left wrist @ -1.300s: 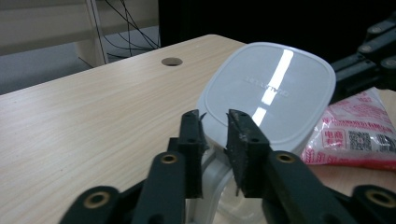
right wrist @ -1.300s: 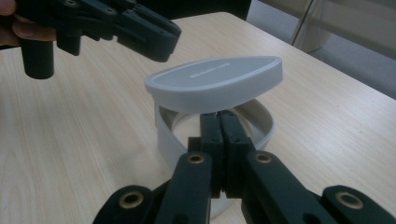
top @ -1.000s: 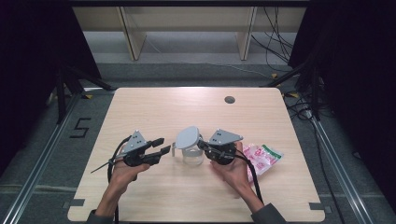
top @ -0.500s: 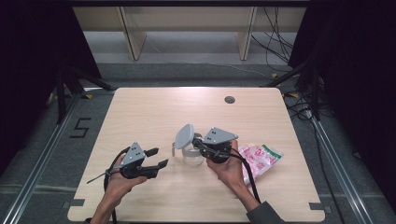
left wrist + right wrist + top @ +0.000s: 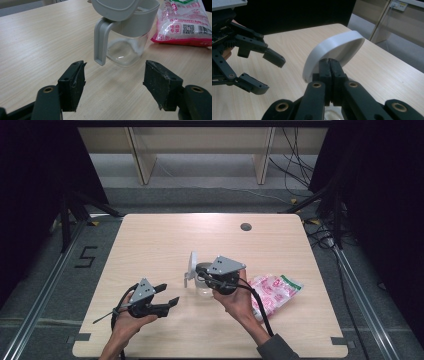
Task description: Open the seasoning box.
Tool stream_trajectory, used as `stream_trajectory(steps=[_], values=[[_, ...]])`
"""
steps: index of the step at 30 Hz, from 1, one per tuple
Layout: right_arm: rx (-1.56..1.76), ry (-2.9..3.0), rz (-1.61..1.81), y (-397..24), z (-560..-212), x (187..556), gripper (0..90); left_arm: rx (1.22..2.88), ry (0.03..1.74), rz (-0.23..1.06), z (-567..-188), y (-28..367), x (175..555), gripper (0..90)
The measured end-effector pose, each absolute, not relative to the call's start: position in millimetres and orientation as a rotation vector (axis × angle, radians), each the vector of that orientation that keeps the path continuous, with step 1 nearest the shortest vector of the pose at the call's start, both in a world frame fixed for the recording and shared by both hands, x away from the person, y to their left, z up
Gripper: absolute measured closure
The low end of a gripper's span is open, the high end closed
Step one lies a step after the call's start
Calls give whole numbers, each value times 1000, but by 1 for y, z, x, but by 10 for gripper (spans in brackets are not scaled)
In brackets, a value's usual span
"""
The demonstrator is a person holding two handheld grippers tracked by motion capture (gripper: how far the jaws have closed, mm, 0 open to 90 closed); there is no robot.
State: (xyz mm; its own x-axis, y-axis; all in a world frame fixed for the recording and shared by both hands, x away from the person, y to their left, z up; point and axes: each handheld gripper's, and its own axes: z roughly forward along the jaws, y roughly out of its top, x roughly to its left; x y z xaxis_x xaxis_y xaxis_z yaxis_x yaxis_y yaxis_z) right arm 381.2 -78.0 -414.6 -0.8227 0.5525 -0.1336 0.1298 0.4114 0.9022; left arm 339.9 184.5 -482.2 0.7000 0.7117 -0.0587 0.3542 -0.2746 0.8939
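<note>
A clear glass jar (image 5: 202,289) with a grey collar and handle (image 5: 100,42) stands at the middle of the table. Its grey lid (image 5: 191,265) is swung up on edge. My right gripper (image 5: 199,274) is over the jar, shut on the rim of the lid (image 5: 332,50). My left gripper (image 5: 167,294) is open and empty, held low to the left of the jar. In the left gripper view its jaws (image 5: 113,85) stand wide apart, with the jar (image 5: 125,50) a short way ahead. The left gripper (image 5: 270,76) also appears in the right gripper view.
A pink and white bag (image 5: 275,290) lies flat just right of the jar, also seen as the bag (image 5: 185,22) behind it. A small dark hole (image 5: 245,226) sits near the far edge of the wooden table (image 5: 150,240). Shelving and cables stand beyond.
My left gripper has drawn back from the jar toward the near left. The right gripper, still shut on the lid, has swung it up to stand on edge.
</note>
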Motion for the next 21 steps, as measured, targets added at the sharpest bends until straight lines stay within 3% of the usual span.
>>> stream_trajectory(steps=[6,12,21], values=[[590,2255,1422,-77,-412,377,899,1898,835,446,-484,185,337,315],[627,2237,1457,-104,-409,373,874,1892,834,441,-484,186,337,305],[832,2200,1408,-166,-424,361,706,1878,834,430,-483,189,337,289]])
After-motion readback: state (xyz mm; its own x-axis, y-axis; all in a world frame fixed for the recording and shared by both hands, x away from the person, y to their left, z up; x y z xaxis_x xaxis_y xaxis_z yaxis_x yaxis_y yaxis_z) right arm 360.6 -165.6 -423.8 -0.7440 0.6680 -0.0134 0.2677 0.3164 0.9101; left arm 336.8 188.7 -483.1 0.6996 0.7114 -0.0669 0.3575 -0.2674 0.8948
